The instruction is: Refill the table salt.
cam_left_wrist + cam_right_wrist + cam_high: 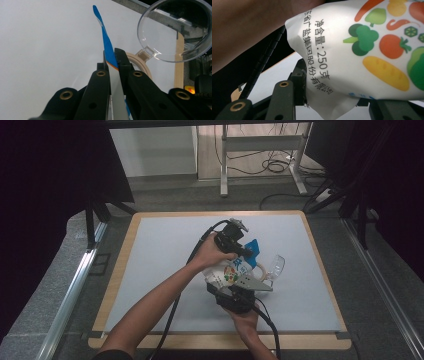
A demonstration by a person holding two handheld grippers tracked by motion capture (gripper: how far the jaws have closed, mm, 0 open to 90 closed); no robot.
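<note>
Bag sits mid-frame in the high view, lifted off the table and held between both grippers. Left gripper is clamped flat on the blue top flap; in the left gripper view the film runs edge-on up between the closed jaws. Right gripper is closed on the bag's lower body, with white film bulging across the centre of the right gripper view and its pads pressing in from both sides.

Risks:
- The top grip is on thin film only. Pulling the two hands apart could make the flap slip out or tear unevenly
- If the seal is open, the bag looks tilted, so the contents could spill onto the table
- The clear scoop-like thing on its beige ring, upper right of the left gripper view, is just beside the bag. A swing that way probably knocks it

Can't tell whether the seal is already cut
</note>
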